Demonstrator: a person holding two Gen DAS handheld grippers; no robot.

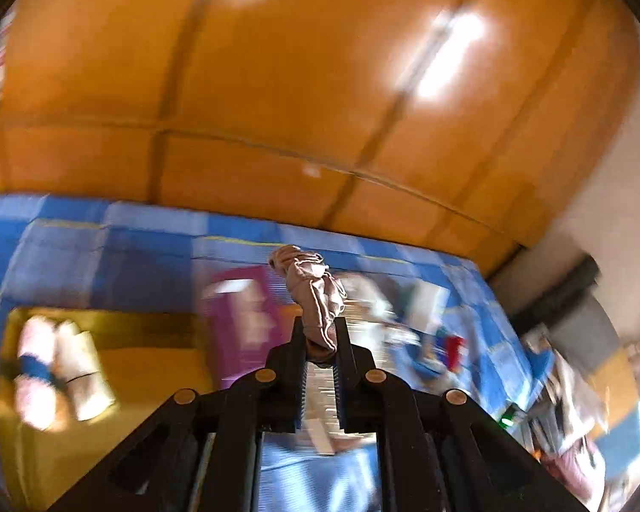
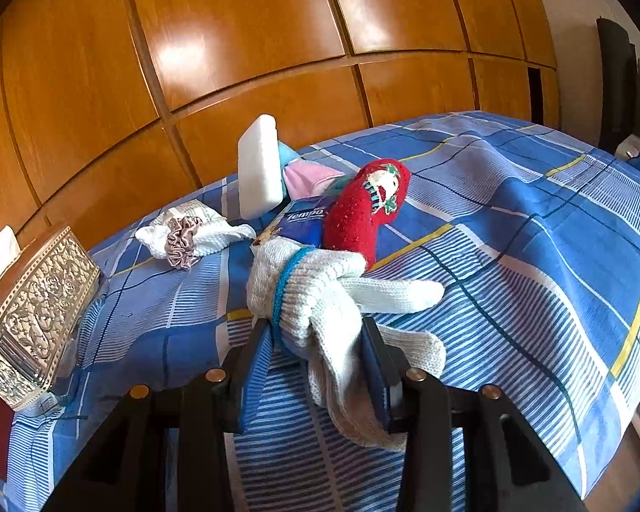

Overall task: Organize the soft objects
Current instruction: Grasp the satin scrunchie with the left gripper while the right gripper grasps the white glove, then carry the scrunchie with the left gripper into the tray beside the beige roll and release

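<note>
glove [image 2: 320, 294] on bed [image 2: 533, 234] | sock [image 2: 362, 213] behind | scrunchie [image 2: 183, 239] left

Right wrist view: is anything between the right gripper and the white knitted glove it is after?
No. The right gripper already has the white knitted glove between its fingers, bunched at the blue-banded cuff. The red sock and tissue pack lie behind it.

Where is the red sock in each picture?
Left wrist view: a small red blur right of centre may be it; too blurred to be sure.
Right wrist view: the red sock lies at centre, beyond the white glove.
Shared landmark: the blue checked bedsheet.
</note>
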